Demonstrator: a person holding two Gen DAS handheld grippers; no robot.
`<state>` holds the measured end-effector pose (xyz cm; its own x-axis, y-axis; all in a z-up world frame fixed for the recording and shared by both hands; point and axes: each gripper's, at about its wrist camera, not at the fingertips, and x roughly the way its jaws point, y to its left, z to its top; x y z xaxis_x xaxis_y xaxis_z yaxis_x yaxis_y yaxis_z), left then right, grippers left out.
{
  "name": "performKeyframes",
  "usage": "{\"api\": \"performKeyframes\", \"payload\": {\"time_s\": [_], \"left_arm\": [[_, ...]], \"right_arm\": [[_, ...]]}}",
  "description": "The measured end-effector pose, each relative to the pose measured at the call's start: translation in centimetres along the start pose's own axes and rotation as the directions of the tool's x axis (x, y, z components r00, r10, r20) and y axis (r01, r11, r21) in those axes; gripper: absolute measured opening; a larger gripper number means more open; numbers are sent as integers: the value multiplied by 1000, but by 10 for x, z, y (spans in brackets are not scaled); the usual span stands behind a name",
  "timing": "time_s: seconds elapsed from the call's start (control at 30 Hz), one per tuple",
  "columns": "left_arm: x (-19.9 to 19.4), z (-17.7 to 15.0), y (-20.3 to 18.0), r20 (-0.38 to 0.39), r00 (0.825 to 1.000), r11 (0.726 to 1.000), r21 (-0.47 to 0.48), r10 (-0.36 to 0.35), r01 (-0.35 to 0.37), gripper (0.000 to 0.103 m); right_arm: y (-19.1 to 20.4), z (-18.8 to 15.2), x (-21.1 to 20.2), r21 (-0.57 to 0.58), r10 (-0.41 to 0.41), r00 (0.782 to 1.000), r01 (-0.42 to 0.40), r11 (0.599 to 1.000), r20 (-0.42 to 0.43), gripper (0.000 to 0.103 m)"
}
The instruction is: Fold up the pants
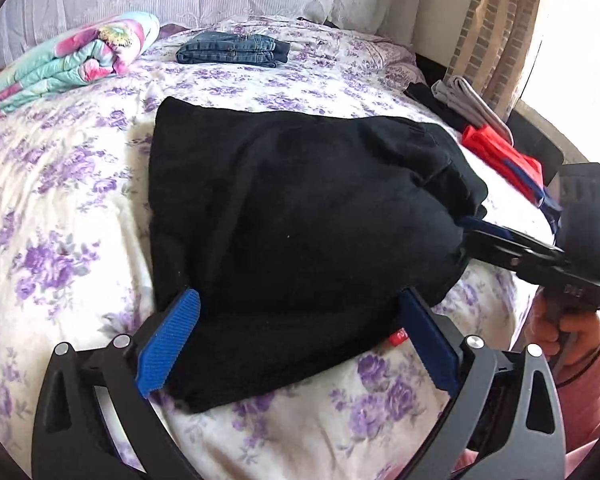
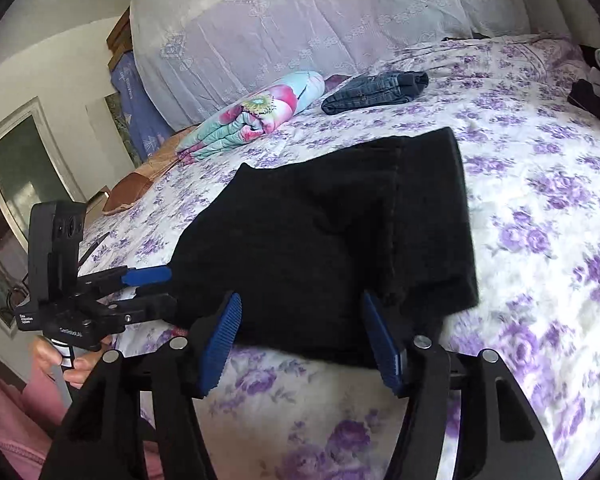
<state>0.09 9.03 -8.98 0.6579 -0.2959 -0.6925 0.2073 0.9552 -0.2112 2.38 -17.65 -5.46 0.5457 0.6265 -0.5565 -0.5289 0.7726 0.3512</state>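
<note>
Blue ribbed pads (image 1: 168,344) of my left gripper (image 1: 296,344) stand wide apart at the near edge of the black pants (image 1: 284,208), pressing on nothing. My right gripper (image 2: 300,336) is parted too, its pads either side of the same near edge without pinching it. Folded into a thick dark bundle, the pants lie on the purple-flowered bedspread (image 1: 60,184), well apart from the folded jeans (image 1: 236,50) near the headboard. I judge a fold has just been laid down and let go. Next, I would either pinch one end and double the bundle over, or press it flat and leave it.
</note>
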Motion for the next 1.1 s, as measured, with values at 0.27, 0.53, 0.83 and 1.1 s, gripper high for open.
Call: {"api": "performKeyframes", "payload": {"time_s": [0.27, 0.53, 0.83, 1.1], "left_arm": [[-10, 6, 7, 1, 1000, 999, -34, 12, -12, 97], [-46, 4, 70, 24, 996, 969, -232, 90, -82, 98], [-64, -1, 95, 45, 989, 954, -271, 143, -126, 98], [-69, -9, 109, 47, 987, 946, -296, 154, -133, 98]], "right_arm": [[14, -8, -17, 133, 200, 979, -204, 970, 40, 66], [71, -27, 13, -12, 245, 965, -247, 969, -89, 66], [108, -27, 38, -69, 321, 930, -337, 939, -178, 66], [140, -21, 72, -88, 386, 889, -417, 905, -249, 66]]}}
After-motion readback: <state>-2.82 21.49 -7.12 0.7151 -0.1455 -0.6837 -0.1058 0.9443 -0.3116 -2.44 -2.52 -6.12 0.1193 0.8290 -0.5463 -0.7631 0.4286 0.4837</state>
